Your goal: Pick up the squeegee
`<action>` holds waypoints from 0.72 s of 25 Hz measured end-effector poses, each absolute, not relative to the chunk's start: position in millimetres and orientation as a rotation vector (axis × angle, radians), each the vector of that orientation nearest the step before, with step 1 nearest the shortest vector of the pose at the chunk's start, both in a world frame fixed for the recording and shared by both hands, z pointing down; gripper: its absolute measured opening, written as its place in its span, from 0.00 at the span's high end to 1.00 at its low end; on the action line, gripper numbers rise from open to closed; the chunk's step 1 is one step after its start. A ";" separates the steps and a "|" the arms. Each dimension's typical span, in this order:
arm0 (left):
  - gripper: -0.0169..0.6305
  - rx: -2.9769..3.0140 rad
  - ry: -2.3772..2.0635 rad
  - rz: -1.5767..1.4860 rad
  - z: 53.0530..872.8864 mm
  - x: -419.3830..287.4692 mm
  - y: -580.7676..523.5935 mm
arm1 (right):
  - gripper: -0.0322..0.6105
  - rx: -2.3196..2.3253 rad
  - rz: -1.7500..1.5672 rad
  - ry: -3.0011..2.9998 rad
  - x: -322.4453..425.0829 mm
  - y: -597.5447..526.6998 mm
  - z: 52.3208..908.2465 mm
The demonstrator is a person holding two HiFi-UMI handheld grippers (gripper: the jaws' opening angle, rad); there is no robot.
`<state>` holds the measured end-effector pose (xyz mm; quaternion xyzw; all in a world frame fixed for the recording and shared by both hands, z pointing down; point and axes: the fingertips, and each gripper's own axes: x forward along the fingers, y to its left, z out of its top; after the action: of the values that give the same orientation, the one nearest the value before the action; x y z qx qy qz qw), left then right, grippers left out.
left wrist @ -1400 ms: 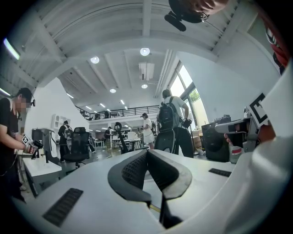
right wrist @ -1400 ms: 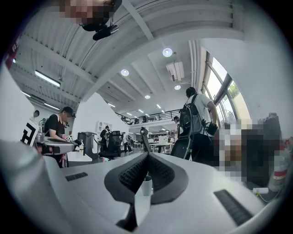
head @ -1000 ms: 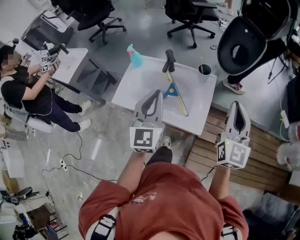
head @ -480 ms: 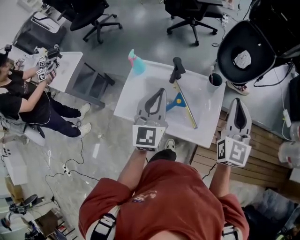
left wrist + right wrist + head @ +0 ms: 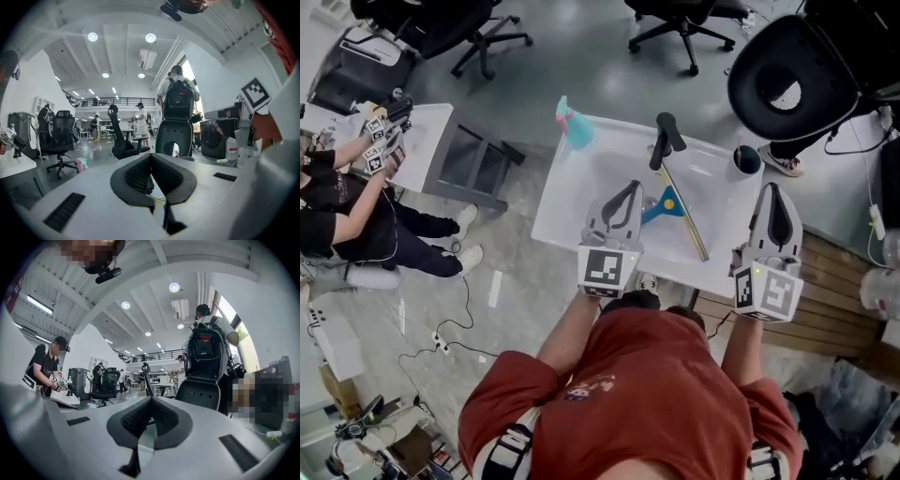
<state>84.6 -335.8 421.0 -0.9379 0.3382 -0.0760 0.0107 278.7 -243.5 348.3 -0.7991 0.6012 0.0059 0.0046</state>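
Blue-and-yellow squeegee [image 5: 672,202], white table [image 5: 579,192], teal bottle [image 5: 572,126]

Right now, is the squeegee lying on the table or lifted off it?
Lying down: the squeegee rests on the white table; left hand-held gripper and right hand-held gripper are shut, empty.

Your squeegee [image 5: 668,202] lies flat on the white table [image 5: 581,178], right of centre. Its black handle points toward the far edge, its blue head sits mid-table, and its yellowish blade slants toward the near right corner.

Left tool [image 5: 630,190], right tool [image 5: 772,190]: jaws together, empty, held out forward side by side.
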 end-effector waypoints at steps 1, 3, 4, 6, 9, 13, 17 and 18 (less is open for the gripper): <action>0.95 -2.932 1.048 -0.262 429.7 84.3 -339.0 | 0.94 -2.506 0.011 1.896 275.6 -250.2 355.0; 0.95 -2.948 1.029 -0.320 448.3 86.3 -342.9 | 0.94 -2.506 -0.022 1.923 270.4 -260.0 371.8; 0.95 -2.960 1.017 -0.353 458.5 88.3 -344.0 | 0.94 -2.497 -0.052 1.934 268.2 -263.1 379.8; 0.95 -2.987 1.000 -0.422 480.1 91.7 -347.1 | 0.94 -2.470 -0.106 1.949 264.1 -267.6 391.6; 0.95 -2.992 0.971 -0.546 514.2 94.7 -352.6 | 0.94 -2.455 -0.145 1.975 260.0 -274.0 404.7; 0.95 -2.919 0.753 -0.799 562.1 101.1 -349.1 | 0.94 -2.450 -0.183 2.001 264.9 -281.0 418.8; 0.94 -2.912 0.644 -0.921 592.2 110.5 -346.2 | 0.94 -2.435 -0.202 2.025 271.6 -297.0 422.7; 0.94 -2.917 0.631 -0.951 599.4 112.0 -345.6 | 0.94 -2.429 -0.204 2.033 272.5 -302.4 422.8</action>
<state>112.0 -345.6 599.4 -0.9313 0.2014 -0.3035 0.0046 272.5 -302.4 422.8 -0.7652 0.6403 -0.0642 -0.0161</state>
